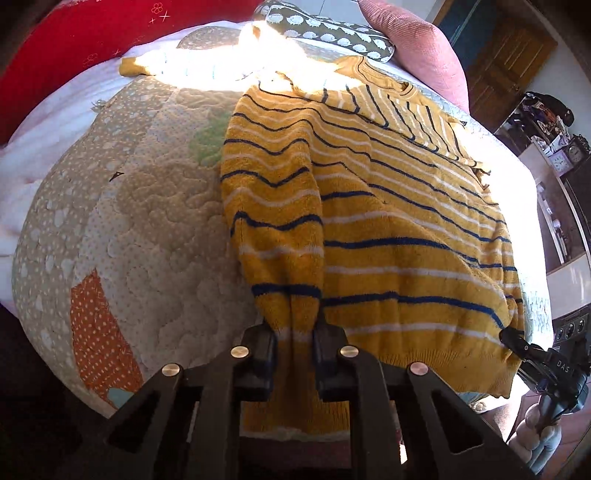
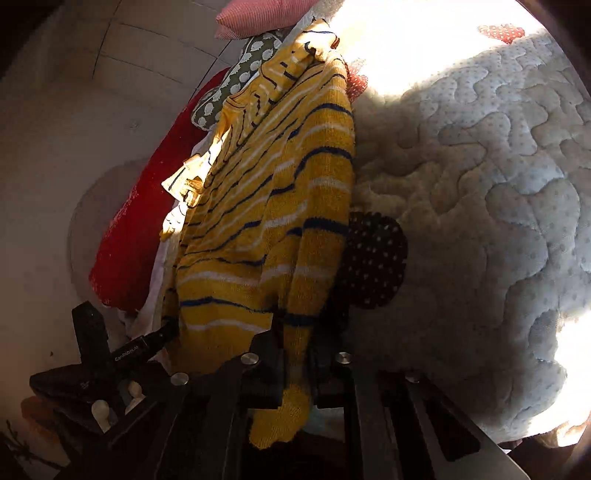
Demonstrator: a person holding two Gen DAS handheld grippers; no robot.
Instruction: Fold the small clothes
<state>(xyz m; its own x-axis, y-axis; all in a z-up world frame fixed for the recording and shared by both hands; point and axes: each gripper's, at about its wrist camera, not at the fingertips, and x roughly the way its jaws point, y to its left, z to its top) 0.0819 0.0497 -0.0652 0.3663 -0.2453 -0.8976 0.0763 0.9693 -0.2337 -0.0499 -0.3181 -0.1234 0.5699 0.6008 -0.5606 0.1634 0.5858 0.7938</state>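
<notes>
A mustard-yellow knit sweater (image 1: pixel 399 236) with navy and white stripes lies spread on a quilted bedspread (image 1: pixel 147 229). My left gripper (image 1: pixel 294 332) is shut on the end of its left sleeve (image 1: pixel 273 221), which lies folded down along the body. My right gripper (image 2: pixel 295 354) is shut on the other sleeve's cuff (image 2: pixel 291 398) at the sweater's far edge; the sweater (image 2: pixel 266 206) stretches away from it. The right gripper also shows in the left wrist view (image 1: pixel 517 341) at the hem's right corner.
A red blanket (image 1: pixel 62 44), a green patterned pillow (image 1: pixel 328 33) and a pink pillow (image 1: pixel 413 40) lie at the head of the bed. A striped garment (image 1: pixel 184 64) lies in bright sun beyond the sweater. Shelves and a door (image 1: pixel 509 70) stand to the right.
</notes>
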